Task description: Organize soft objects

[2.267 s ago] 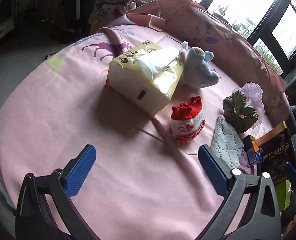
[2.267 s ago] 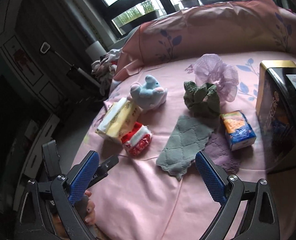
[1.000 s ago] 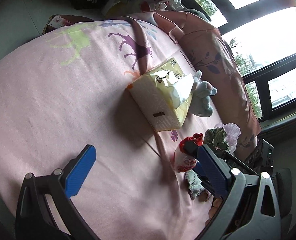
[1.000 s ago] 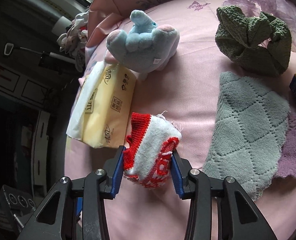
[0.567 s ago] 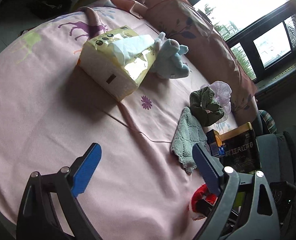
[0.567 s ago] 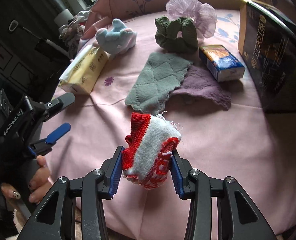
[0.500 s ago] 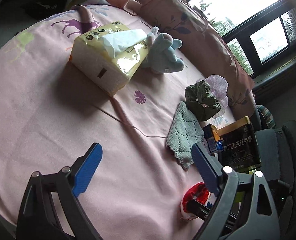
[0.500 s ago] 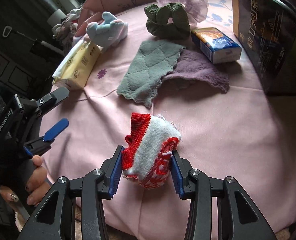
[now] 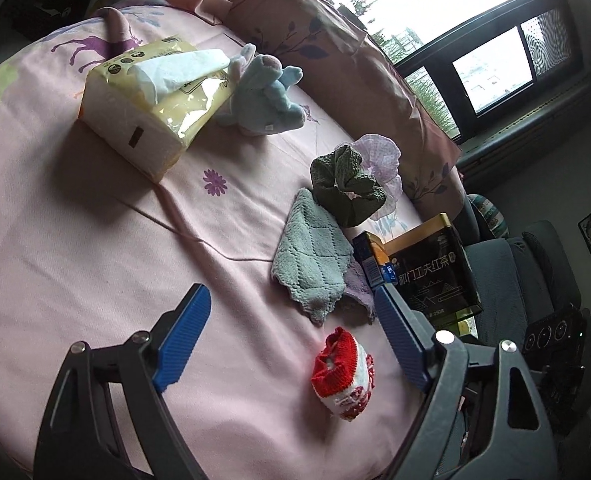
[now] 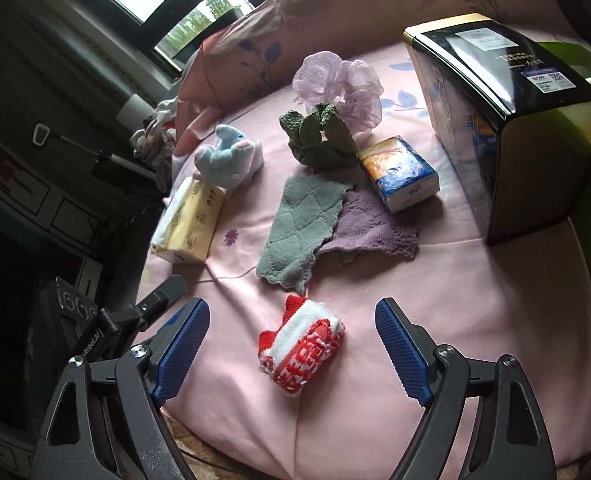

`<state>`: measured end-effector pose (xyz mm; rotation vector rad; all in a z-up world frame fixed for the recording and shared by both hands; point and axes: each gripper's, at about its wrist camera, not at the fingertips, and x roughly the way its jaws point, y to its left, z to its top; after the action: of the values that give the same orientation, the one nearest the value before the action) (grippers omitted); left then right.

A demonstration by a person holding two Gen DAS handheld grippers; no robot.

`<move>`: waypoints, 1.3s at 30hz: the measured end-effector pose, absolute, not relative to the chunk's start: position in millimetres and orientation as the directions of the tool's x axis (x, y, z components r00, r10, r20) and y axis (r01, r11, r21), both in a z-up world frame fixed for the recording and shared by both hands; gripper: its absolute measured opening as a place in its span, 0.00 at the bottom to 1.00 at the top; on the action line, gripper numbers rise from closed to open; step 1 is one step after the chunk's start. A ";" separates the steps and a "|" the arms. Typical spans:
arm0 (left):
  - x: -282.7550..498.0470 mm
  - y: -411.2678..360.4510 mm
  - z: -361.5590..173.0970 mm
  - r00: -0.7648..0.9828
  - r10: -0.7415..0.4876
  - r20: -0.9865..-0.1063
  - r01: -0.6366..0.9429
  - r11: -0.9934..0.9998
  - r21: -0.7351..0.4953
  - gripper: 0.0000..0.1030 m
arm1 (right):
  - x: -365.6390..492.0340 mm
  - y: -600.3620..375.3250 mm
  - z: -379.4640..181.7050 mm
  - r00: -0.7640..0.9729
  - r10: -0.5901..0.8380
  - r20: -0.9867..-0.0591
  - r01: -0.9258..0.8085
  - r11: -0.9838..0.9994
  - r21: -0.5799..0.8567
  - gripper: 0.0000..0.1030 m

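Right wrist view: the red and white knitted pouch (image 10: pixel 300 344) lies on its side on the pink sheet (image 10: pixel 475 320), near the front edge of the bed and just in front of the grey quilted cloth (image 10: pixel 301 232). Its long axis runs on a slant, from the red ribbed mouth at upper left to the patterned end at lower right, so the opening points toward the grey cloth and the yellow tissue pack (image 10: pixel 191 220). The right gripper (image 10: pixel 291 352) stands wide and its jaws are opening; the pouch sits between the blue pads in the picture but neither pad touches it, with clear sheet on each side.

In the left wrist view the same pouch (image 9: pixel 341 376) shows its red mouth turned up and to the left, below the grey cloth (image 9: pixel 311 264) and just inside the right-hand finger. The left gripper (image 9: pixel 293 344) is fairly wide, its jaws are closing, and it holds nothing; only bare sheet lies between its pads.

Farther back lie a purple cloth (image 10: pixel 371 228) under the grey one, a small blue and orange box (image 10: pixel 399 176), a dark green scrunchie (image 10: pixel 319 136), a lilac scrunchie (image 10: pixel 339 84), a blue plush toy (image 10: pixel 227 156) and a black tin (image 10: pixel 507 120).
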<state>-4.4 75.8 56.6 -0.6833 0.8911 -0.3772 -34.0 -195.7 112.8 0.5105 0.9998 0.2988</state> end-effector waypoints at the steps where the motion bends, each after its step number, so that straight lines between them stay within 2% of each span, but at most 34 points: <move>1: -5.2 73.1 57.8 0.581 -0.569 -0.581 0.035 0.731 -0.681 0.81 | -25.8 -197.4 117.7 0.490 0.512 -0.706 -0.023 0.817 0.576 0.83; 3: -6.0 67.6 59.7 0.574 -0.585 -0.573 0.062 0.728 -0.682 0.81 | -7.9 -199.3 123.5 0.413 0.674 -0.613 -0.092 0.700 0.708 0.83; 4: -6.1 64.6 60.0 0.567 -0.595 -0.569 0.079 0.727 -0.682 0.81 | -3.5 -199.8 123.6 0.388 0.725 -0.568 -0.104 0.647 0.755 0.83; 5: -6.1 61.0 60.0 0.559 -0.602 -0.570 0.094 0.729 -0.678 0.81 | 1.2 -198.4 122.7 0.381 0.735 -0.561 -0.096 0.635 0.766 0.83; 8: -6.7 52.9 57.5 0.539 -0.591 -0.600 0.105 0.754 -0.649 0.81 | 3.2 -190.2 114.1 0.417 0.633 -0.652 -0.107 0.747 0.657 0.83; 11: -8.5 42.9 54.4 0.523 -0.576 -0.628 0.096 0.772 -0.628 0.81 | 7.8 -182.1 87.8 0.357 0.645 -0.676 -0.150 0.754 0.640 0.82; 15: -12.0 25.1 54.4 0.487 -0.592 -0.643 0.147 0.781 -0.607 0.76 | 13.8 -179.8 73.9 0.318 0.627 -0.711 -0.129 0.772 0.623 0.64; 20: -20.7 6.3 51.9 0.425 -0.612 -0.666 0.217 0.784 -0.582 0.71 | 7.8 -182.4 73.3 0.318 0.619 -0.718 -0.174 0.783 0.598 0.64; 24: -30.3 -8.7 50.9 0.375 -0.645 -0.666 0.266 0.763 -0.590 0.64 | 8.6 -184.2 59.7 0.281 0.619 -0.733 -0.144 0.783 0.606 0.63; 27: -35.6 -19.9 47.3 0.364 -0.611 -0.703 0.277 0.792 -0.544 0.56 | 9.8 -178.9 50.3 0.255 0.612 -0.749 -0.133 0.789 0.600 0.63; 31: -32.2 -23.7 38.6 0.361 -0.566 -0.742 0.257 0.825 -0.504 0.55 | 13.1 -167.8 36.5 0.223 0.586 -0.779 -0.122 0.809 0.574 0.63; 34: -25.2 -18.0 27.5 0.343 -0.538 -0.770 0.202 0.843 -0.499 0.46 | 12.9 -163.1 33.2 0.234 0.572 -0.786 -0.126 0.820 0.558 0.63; 37: -24.1 -13.9 28.8 0.345 -0.552 -0.759 0.195 0.833 -0.518 0.46 | 12.1 -161.5 33.7 0.237 0.569 -0.787 -0.134 0.822 0.554 0.51; 39: -24.2 -14.1 28.2 0.347 -0.544 -0.764 0.192 0.838 -0.510 0.43 | 12.4 -162.2 32.0 0.242 0.575 -0.782 -0.126 0.818 0.562 0.47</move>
<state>-24.2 -14.1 28.2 -0.3607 1.1217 -0.4906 12.4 -162.2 32.0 0.4271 1.2418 0.4991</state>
